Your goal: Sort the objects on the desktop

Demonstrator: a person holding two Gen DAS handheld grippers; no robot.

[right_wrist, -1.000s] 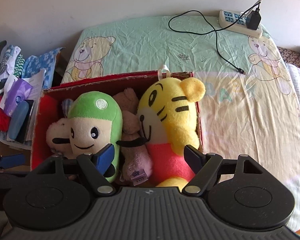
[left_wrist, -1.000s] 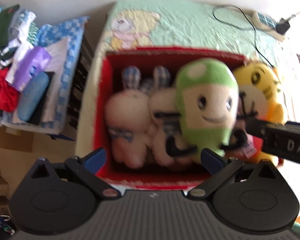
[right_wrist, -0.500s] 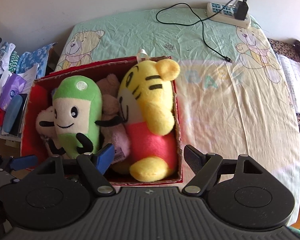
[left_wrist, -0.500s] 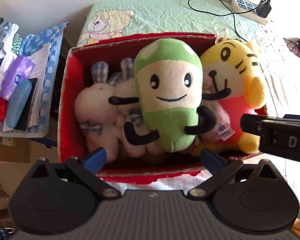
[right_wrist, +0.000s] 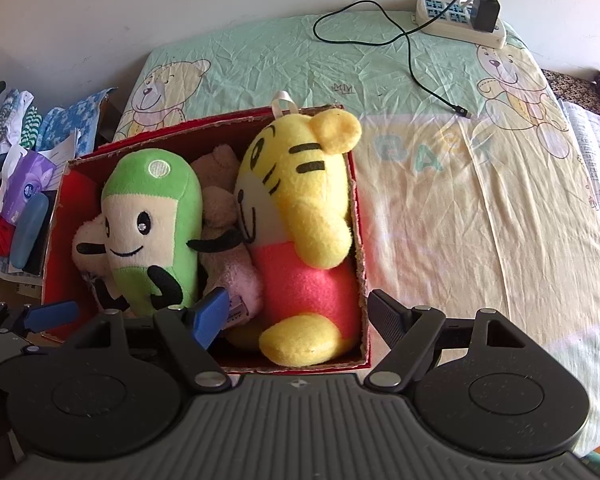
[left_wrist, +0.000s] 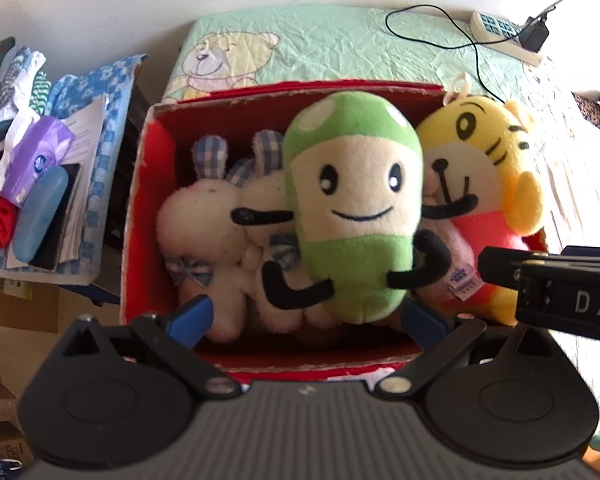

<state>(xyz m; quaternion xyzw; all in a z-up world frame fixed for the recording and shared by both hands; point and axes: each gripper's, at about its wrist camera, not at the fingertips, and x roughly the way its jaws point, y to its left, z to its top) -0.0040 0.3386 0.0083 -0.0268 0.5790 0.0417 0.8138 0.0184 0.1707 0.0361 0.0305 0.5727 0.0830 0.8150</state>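
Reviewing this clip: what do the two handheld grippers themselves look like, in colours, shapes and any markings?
Both are matte black. Each has a ribbed grey-black front plate, two round disc housings, and angled linkage arms with silver pivot screws. The left gripper has blue pads on both fingertips. The right gripper has one blue pad and one black ribbed pad. Its side shows white letters "DA" in the left wrist view. No cables or sleeves are visible.

Left tool [left_wrist: 304,318]: black linkage arms, blue finger pads [left_wrist: 190,314], silver pivot screws, ribbed grey body.
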